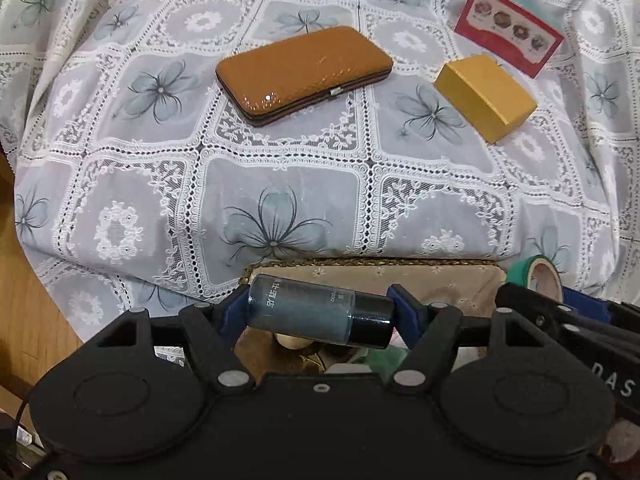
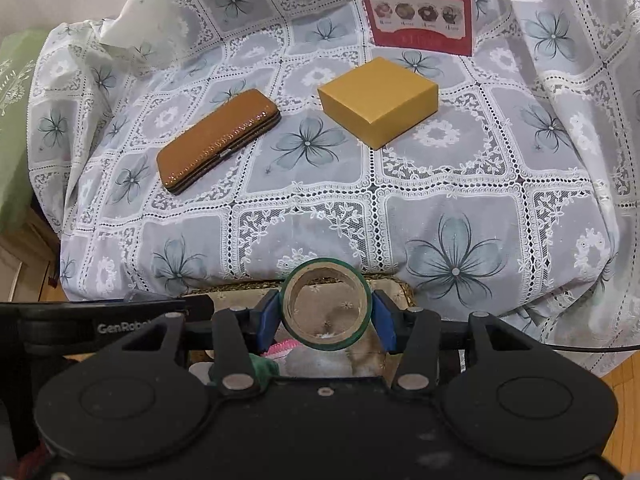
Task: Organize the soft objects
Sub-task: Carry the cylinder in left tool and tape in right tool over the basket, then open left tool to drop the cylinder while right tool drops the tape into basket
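Left gripper (image 1: 320, 312) clamping a small dark bottle (image 1: 320, 310) over a fabric-lined basket (image 1: 452, 280).

The bottle lies crosswise between the blue pads (image 1: 232, 312), cap toward the right. Beyond, on the lace floral cloth (image 1: 280, 184), rest a tan clasp case (image 1: 304, 74), a yellow box (image 1: 484, 98) and a red picture box (image 1: 510, 38). At right, a green tape roll (image 1: 538, 276) sits in the other gripper (image 1: 560, 300).
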{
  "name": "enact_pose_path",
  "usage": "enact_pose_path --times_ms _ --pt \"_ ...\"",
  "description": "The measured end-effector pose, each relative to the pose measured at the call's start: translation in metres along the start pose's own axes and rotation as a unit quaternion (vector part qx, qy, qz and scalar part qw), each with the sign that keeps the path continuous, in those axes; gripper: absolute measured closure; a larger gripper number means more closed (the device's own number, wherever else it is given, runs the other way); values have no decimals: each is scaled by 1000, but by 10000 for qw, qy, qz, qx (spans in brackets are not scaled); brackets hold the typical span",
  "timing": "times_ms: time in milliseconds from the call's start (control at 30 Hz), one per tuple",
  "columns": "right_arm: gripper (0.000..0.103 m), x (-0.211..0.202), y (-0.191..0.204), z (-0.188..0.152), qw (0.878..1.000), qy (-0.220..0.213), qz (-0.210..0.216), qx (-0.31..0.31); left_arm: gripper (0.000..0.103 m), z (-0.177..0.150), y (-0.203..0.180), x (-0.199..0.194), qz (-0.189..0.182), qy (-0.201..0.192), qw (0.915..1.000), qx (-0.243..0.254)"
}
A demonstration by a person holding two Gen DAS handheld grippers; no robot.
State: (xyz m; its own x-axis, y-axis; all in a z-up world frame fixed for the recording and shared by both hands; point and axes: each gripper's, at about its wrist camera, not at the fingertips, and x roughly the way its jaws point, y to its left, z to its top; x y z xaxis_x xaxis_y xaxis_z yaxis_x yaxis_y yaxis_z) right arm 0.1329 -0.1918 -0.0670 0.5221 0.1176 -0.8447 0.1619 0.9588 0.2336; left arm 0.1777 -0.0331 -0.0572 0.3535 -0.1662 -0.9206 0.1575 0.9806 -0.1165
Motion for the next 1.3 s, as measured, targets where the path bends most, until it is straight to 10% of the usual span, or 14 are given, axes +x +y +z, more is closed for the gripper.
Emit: enact_pose_path --times_ms 433,1300 --pt "45 -5 3 -12 9999 17 -44 -156 30 -16 1 2 180 152 9997 9" --pt "26 -88 0 -79 9962 -785 -223 -292 22 -88 -14 -71 531 -860 9948 154"
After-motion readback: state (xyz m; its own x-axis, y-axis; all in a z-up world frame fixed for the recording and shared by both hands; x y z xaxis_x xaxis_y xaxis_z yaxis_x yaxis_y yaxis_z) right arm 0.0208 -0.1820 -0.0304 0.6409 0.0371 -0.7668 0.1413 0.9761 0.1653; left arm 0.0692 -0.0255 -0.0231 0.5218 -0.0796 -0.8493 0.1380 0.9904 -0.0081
